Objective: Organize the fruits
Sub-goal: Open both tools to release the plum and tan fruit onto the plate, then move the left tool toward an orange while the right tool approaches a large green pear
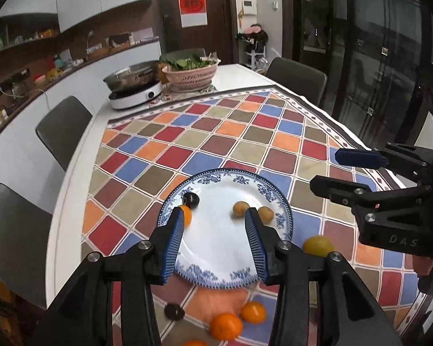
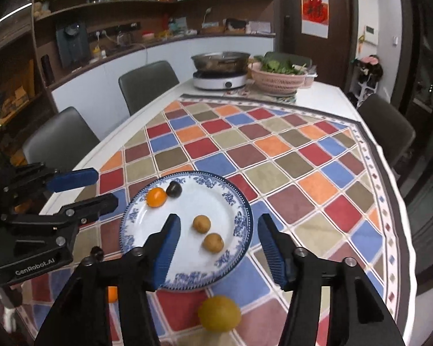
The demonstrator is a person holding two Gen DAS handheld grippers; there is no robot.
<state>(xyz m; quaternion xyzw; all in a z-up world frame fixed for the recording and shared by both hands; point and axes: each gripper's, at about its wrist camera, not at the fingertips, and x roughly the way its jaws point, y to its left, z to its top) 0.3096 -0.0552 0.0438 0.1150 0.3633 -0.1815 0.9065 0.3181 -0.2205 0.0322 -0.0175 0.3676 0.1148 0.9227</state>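
Note:
A blue-and-white plate (image 1: 216,245) (image 2: 193,201) lies on the checked tablecloth. On it rest a small orange (image 1: 186,214) (image 2: 156,197), a dark plum (image 1: 191,199) (image 2: 174,189) and two tan round fruits (image 1: 241,209) (image 2: 202,224). My left gripper (image 1: 215,212) (image 2: 106,186) hangs open above the plate's left side, holding nothing. My right gripper (image 2: 218,217) (image 1: 326,170) hangs open above its right side, also holding nothing. Off the plate, a yellow fruit (image 1: 319,245) (image 2: 219,312), two oranges (image 1: 253,312) and a dark fruit (image 1: 174,311) lie on the cloth near me.
At the table's far end stand an induction cooker with a pan (image 1: 135,86) (image 2: 220,69) and a pink basket of greens (image 1: 189,73) (image 2: 278,79). Grey chairs (image 1: 63,128) (image 2: 147,83) line the table's sides. The white table edge (image 1: 72,190) runs along the left.

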